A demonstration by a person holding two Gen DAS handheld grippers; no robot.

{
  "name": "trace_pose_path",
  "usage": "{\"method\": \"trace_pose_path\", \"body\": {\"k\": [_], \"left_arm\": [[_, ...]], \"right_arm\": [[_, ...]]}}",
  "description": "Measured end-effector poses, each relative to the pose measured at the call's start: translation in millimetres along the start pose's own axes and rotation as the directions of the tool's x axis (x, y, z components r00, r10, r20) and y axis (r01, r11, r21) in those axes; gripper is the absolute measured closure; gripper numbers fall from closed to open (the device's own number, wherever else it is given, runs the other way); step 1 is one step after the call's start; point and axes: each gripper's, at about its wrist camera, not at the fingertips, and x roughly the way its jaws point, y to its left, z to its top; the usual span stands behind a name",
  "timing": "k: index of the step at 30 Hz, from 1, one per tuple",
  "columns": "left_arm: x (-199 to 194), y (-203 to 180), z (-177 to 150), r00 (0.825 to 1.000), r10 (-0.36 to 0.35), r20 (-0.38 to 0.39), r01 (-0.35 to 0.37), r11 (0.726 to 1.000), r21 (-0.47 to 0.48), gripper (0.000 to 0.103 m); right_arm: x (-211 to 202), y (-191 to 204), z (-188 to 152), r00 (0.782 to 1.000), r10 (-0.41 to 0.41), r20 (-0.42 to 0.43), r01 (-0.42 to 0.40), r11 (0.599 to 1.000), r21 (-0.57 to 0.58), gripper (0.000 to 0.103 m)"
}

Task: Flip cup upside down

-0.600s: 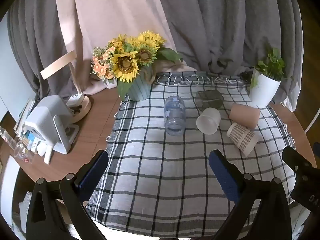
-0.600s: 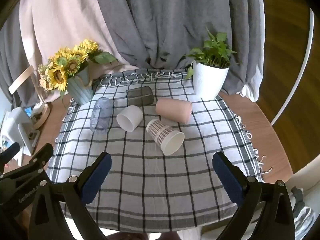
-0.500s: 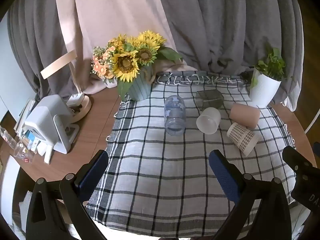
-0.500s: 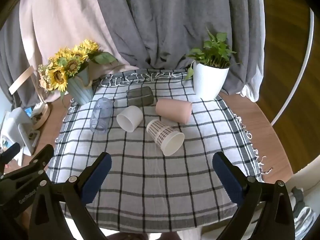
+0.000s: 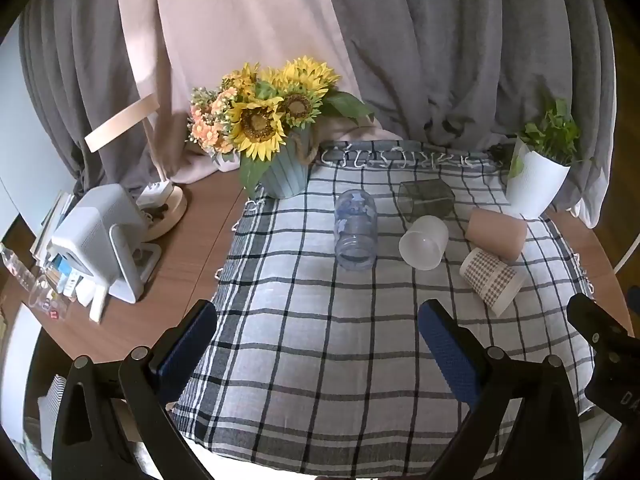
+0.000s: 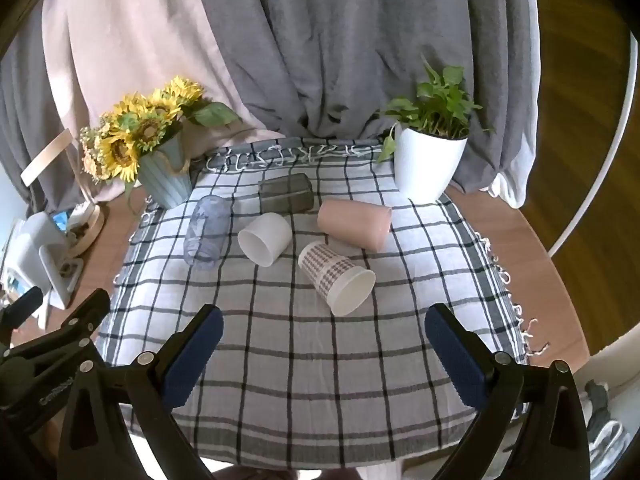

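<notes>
Several cups lie on their sides on a checked cloth [image 6: 304, 360]: a clear blue-tinted cup [image 5: 355, 229] [image 6: 207, 230], a dark square glass [image 5: 426, 200] [image 6: 285, 197], a white cup [image 5: 423, 242] [image 6: 265, 239], a pink cup [image 5: 496, 233] [image 6: 354, 224] and a checked paper cup [image 5: 491, 281] [image 6: 337, 277]. My left gripper [image 5: 316, 344] is open and empty over the near cloth. My right gripper [image 6: 322, 350] is open and empty, just in front of the paper cup.
A sunflower vase [image 5: 280, 168] stands at the back left of the cloth, a white plant pot [image 6: 428, 164] at the back right. A white device and small clutter [image 5: 96, 240] sit on the wooden table at the left. Curtains hang behind.
</notes>
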Motion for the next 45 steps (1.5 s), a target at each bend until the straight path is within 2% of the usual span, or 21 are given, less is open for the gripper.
{"method": "trace_pose_path", "body": {"k": [45], "left_arm": [[3.8,2.5,7.0,1.0,0.0,-0.001,0.0,1.0,-0.007,0.0]], "right_arm": [[5.4,4.7,5.2,1.0,0.003,-0.008,-0.003,1.0,-0.007,0.002]]}}
